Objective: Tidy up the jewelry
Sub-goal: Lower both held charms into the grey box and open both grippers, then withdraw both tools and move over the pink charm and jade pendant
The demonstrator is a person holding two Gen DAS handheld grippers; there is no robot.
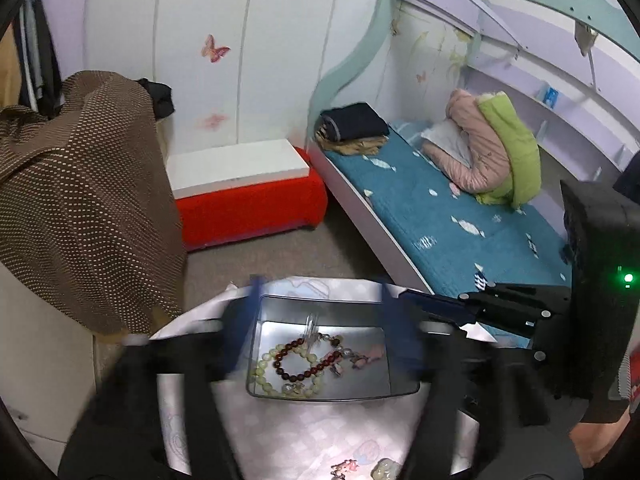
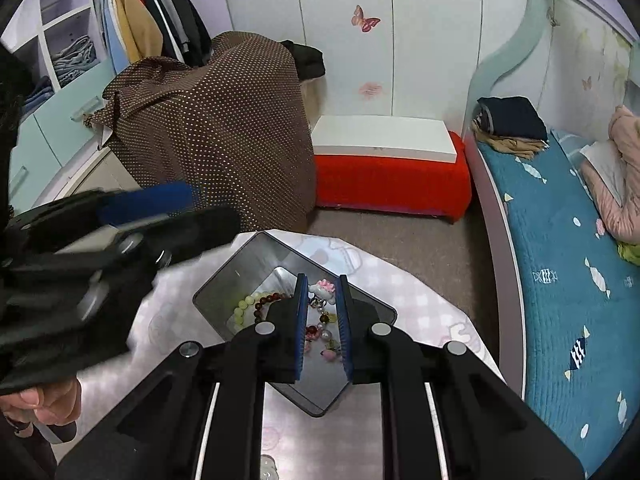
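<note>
Metal tin (image 2: 224, 280) sits on the pink-check bench (image 2: 420, 292), open top. Inside: dark red bead bracelet (image 1: 298, 376), pale green bead bracelet (image 1: 266, 364), and a pile of charm pieces incl. a white-pink cat charm (image 2: 322, 289) toward the tin's right side.

Right tool (image 2: 323, 334) is directly over the tin, fingers pointing into it. Fingers narrowly apart, straddling the charm pile; no clear contact with the charms, so I read it as not gripping. Can't tell if it just dropped the cat charm or is about to pinch it.

Left tool (image 1: 320, 328) hovers above the tin's near-left edge, fingers wide apart and motion-blurred, holding nothing.

Key relation: tin's contents lie straight ahead and just below the right tool; tin's long axis runs diagonal in the right view, roughly crosswise in the left view. Right tool is the nearer one.

Still loose on the bench, near side of the tin in the left view: a small pink charm (image 1: 344, 469) and a pale bead-like piece (image 1: 386, 470). Likely next pickups; left tool is closer to those.

Obstruction: the two tools crowd the same tin; collision risk if both descend.
</note>
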